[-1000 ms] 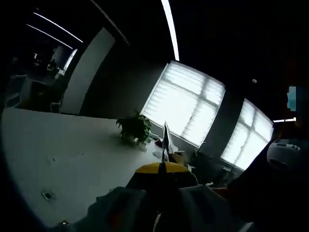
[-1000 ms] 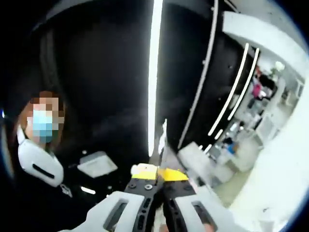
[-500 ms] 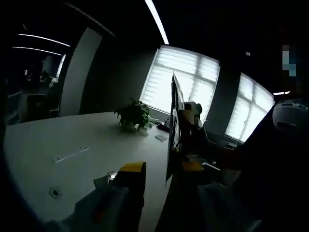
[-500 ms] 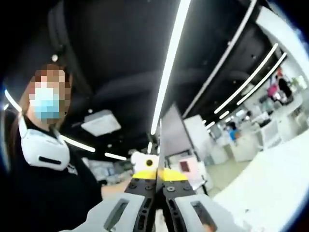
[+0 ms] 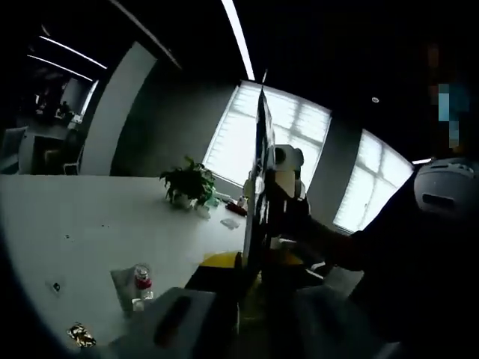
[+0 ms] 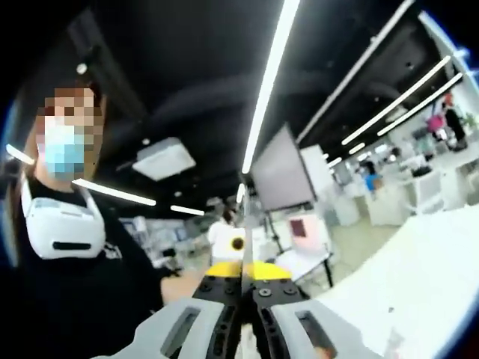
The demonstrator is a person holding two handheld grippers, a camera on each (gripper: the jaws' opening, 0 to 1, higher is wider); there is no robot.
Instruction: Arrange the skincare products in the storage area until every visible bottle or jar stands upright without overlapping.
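In the left gripper view a small clear bottle with a red cap (image 5: 141,278) stands upright on a grey sheet (image 5: 120,284) on the white table (image 5: 67,224). My left gripper (image 5: 254,262) shows yellow tips low in that view. A dark edge-on part of the right gripper (image 5: 262,172) crosses in front of them, so the gap is hidden. In the right gripper view my right gripper (image 6: 243,263) is raised off the table, its yellow-tipped jaws pressed together with nothing between them.
A potted plant (image 5: 185,183) stands far back on the table with small items (image 5: 230,221) beside it. A crumpled gold wrapper (image 5: 78,334) lies near the table's front edge. A person in dark clothes (image 6: 75,277) stands close behind the grippers.
Both cameras have swung. The left view now takes in the red-capped bottle. The right gripper has come further in front of the left gripper's jaws. The right gripper stays shut.
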